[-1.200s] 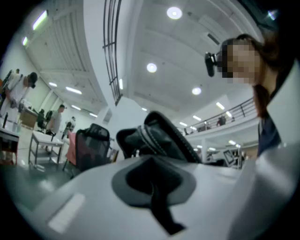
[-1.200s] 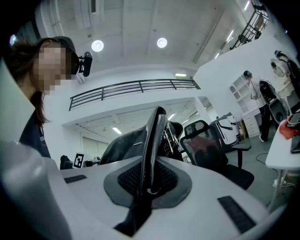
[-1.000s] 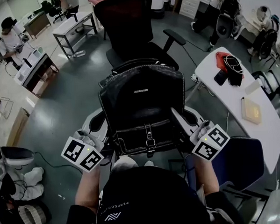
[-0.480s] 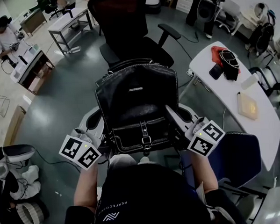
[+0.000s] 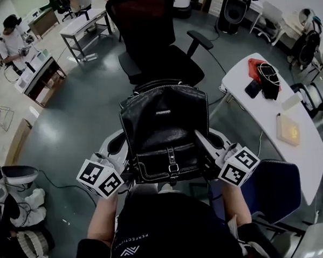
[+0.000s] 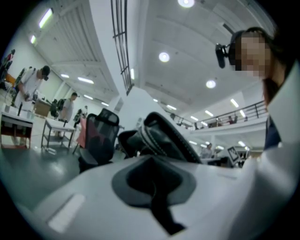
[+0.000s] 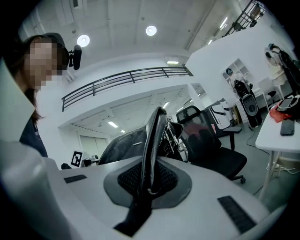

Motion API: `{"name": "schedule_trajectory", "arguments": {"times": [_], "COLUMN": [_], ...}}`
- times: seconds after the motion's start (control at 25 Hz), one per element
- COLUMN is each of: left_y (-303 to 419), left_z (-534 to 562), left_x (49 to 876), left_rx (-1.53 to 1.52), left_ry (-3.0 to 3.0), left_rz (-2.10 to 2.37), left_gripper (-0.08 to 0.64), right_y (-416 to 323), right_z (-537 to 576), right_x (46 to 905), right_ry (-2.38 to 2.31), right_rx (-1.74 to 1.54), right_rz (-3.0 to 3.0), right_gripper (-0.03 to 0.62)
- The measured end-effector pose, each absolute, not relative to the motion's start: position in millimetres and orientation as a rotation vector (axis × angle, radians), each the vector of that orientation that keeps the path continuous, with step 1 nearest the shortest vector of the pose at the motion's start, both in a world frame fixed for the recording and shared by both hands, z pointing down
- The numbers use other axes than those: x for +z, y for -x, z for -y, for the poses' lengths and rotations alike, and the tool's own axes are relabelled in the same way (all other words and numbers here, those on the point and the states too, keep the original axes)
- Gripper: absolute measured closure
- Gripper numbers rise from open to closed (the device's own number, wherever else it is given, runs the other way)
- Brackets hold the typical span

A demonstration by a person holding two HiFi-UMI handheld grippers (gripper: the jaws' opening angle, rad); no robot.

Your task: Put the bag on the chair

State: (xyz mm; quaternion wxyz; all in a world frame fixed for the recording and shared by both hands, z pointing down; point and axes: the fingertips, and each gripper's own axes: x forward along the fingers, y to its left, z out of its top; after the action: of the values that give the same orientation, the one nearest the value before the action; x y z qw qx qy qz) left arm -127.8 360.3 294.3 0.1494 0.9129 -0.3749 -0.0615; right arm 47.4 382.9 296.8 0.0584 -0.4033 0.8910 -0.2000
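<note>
Black leather bag hangs btwn left gripper & right gripper, both clamped shut on its sides. Risk: a thin strap could slip, so bag tilts & misses black office chair on far side.

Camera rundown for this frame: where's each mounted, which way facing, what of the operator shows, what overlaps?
Head view: above the person's head, looking steeply down at the bag and chair; forearms, left gripper and right gripper show.
Left gripper view: on the left gripper, looking along its closed jaws past the bag to the chair; the person's head upper right.
Right gripper view: on the right gripper, looking along jaws clamped on the bag's strap; head upper left.
Shared: bag and chair in all three.
</note>
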Motion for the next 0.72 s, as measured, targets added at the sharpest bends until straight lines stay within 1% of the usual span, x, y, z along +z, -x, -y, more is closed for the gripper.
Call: {"name": "schedule_trajectory", "arguments": {"times": [0.72], "left_y": [133.5], "left_z": [-209.8], "left_x": [315.4], "left_rx": [-0.137], "left_ry": [-2.608], "left_rz": [1.003], "left_gripper": [0.558], "right_y": [-40.5], "right_z": [-243.6], "right_x": [315.6], "right_ry": [1.308], "right_rx": [-0.677], "right_rz": [-2.660], "right_gripper": [0.571]}}
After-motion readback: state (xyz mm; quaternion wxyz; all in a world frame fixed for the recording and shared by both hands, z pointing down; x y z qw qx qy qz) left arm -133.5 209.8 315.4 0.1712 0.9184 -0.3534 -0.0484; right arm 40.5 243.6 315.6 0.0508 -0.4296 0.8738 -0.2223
